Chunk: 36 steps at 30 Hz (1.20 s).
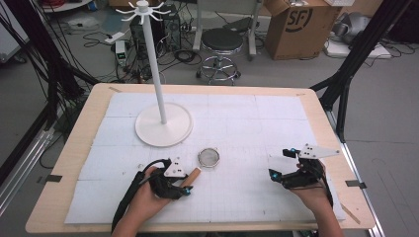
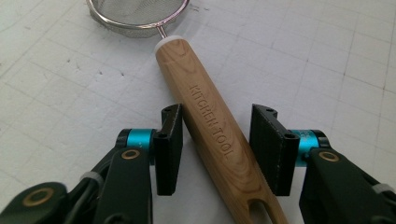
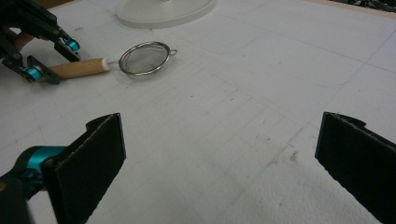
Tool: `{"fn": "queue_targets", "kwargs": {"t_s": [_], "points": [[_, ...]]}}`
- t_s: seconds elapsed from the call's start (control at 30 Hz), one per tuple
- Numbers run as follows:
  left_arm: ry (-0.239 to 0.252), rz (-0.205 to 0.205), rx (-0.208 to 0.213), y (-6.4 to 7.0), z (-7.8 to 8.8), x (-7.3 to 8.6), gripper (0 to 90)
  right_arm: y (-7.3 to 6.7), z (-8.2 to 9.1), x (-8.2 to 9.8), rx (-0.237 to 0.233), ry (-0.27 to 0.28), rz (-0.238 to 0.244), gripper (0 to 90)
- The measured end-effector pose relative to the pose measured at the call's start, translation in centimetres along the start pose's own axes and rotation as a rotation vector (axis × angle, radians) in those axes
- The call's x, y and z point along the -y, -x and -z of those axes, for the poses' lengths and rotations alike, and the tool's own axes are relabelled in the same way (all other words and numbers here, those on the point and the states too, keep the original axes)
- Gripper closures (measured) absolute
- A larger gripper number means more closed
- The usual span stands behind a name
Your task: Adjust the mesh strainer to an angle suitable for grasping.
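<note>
High view is showing the strainer [image 1: 208,158] lying on the white mat [image 1: 257,123] toward the table's near edge, with the left gripper [image 1: 185,185] sitting around its wooden handle [image 1: 192,177]. Left gripper view is showing the jaws straddling that handle [image 2: 212,126], one pad touching, the other not quite pressing yet. Right gripper view is showing the right gripper [image 3: 219,163] hanging spread wide, nothing between its jaws, well apart from the strainer [image 3: 144,57].

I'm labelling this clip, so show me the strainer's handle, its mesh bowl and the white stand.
handle [image 2: 212,126], left gripper view, on the engraved wooden middle.
mesh bowl [image 3: 144,58], right gripper view, on the mesh centre.
stand [image 1: 163,131], high view, on its round base.
</note>
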<state>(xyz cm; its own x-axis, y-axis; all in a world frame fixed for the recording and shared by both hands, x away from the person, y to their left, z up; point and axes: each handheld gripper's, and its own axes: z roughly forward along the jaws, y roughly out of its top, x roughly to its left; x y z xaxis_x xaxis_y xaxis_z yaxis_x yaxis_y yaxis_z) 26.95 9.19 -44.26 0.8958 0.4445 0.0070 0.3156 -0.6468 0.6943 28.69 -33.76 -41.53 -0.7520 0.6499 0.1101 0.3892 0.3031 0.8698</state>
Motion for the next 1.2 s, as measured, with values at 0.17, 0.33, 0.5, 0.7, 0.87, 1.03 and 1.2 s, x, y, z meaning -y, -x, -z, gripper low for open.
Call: {"fn": "queue_targets", "kwargs": {"t_s": [0.17, 0.33, 0.5, 0.7, 0.87, 1.03, 1.2], "points": [[-0.015, -0.027, 0.0, 0.0, 0.4, -0.2, 62.0, 0.0, 0.0, 0.0, -0.002, 0.002, 0.003, 0.5], [-0.02, -0.026, 0.014, -0.1, 0.4, -0.3, 63.0, 0.0, 0.0, 0.0, -0.003, 0.002, 0.003, 0.5], [-0.014, -0.049, 0.029, 0.0, 0.4, -0.3, 65.3, 0.0, 0.0, 0.0, -0.002, 0.001, -0.003, 0.5], [-0.008, -0.071, 0.031, 0.2, 0.4, -0.4, 67.1, 0.0, 0.0, 0.0, -0.002, 0.002, 0.001, 0.5], [-0.003, -0.054, 0.037, 0.0, 0.5, -0.3, 66.1, 0.0, 0.0, 0.0, -0.002, 0.001, 0.002, 0.5], [-0.031, -0.036, 0.052, -0.2, 0.6, 0.5, 58.4, 0.1, 0.1, 0.0, -0.001, 0.006, -0.006, 0.5], [-0.024, -0.019, 0.055, -0.8, 1.2, 1.1, 65.2, 0.1, 0.1, 0.0, -0.003, 0.006, -0.009, 0.5]]}}
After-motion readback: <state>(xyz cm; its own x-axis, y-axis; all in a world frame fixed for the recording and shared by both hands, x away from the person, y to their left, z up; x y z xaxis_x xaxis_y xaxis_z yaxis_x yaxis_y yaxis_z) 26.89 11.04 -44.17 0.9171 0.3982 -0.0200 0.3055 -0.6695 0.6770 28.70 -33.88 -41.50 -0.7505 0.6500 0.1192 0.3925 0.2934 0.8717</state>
